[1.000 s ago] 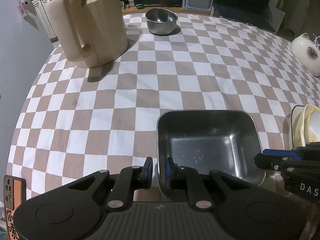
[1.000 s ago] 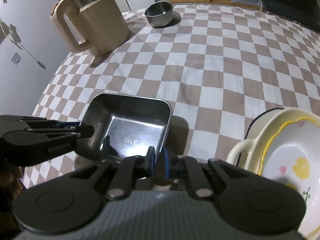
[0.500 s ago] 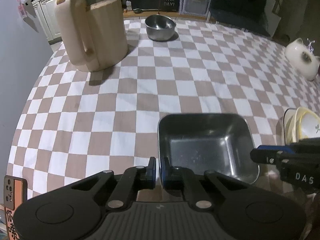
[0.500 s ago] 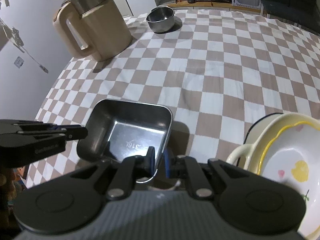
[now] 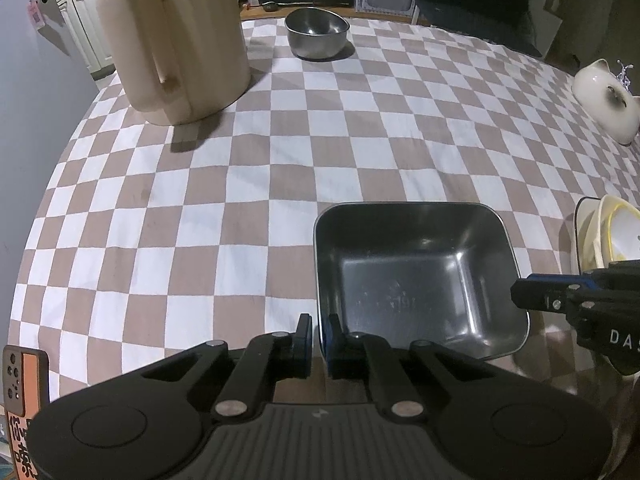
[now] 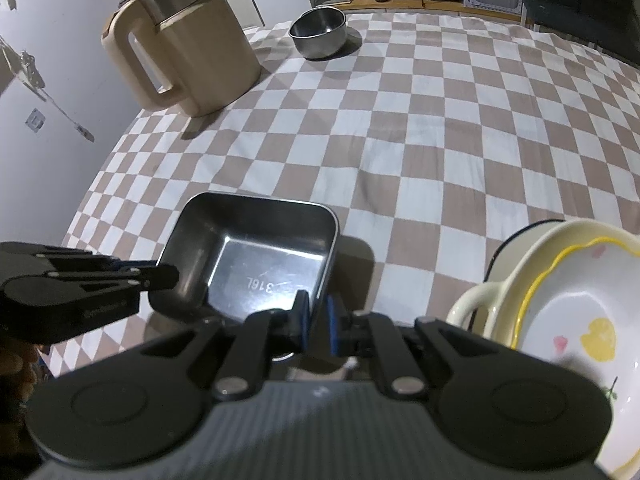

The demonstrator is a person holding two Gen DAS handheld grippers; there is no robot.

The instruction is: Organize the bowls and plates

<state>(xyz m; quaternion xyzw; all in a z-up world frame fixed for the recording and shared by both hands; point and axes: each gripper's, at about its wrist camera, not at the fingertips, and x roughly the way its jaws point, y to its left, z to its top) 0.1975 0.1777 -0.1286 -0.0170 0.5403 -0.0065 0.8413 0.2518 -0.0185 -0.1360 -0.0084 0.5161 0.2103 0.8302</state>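
Observation:
A square steel tray [image 5: 416,280] [image 6: 256,252] is held just above the checkered tablecloth near its front edge. My left gripper [image 5: 319,330] is shut on the tray's left wall. My right gripper [image 6: 317,316] is shut on its right wall and shows from the side in the left wrist view [image 5: 560,300]. A stack of cream and white bowls [image 6: 568,320] sits right of the tray. A round steel bowl [image 5: 316,36] [image 6: 318,32] stands at the far edge.
A large beige kettle [image 5: 176,40] [image 6: 180,56] stands at the far left. A white cat-shaped pot [image 5: 606,100] sits at the far right. A phone [image 5: 24,392] lies at the near left corner. The checkered tablecloth [image 5: 280,152] covers the table.
Both grippers have lifted the steel tray and carried it slightly forward. The kettle and round bowl look nearer in both views.

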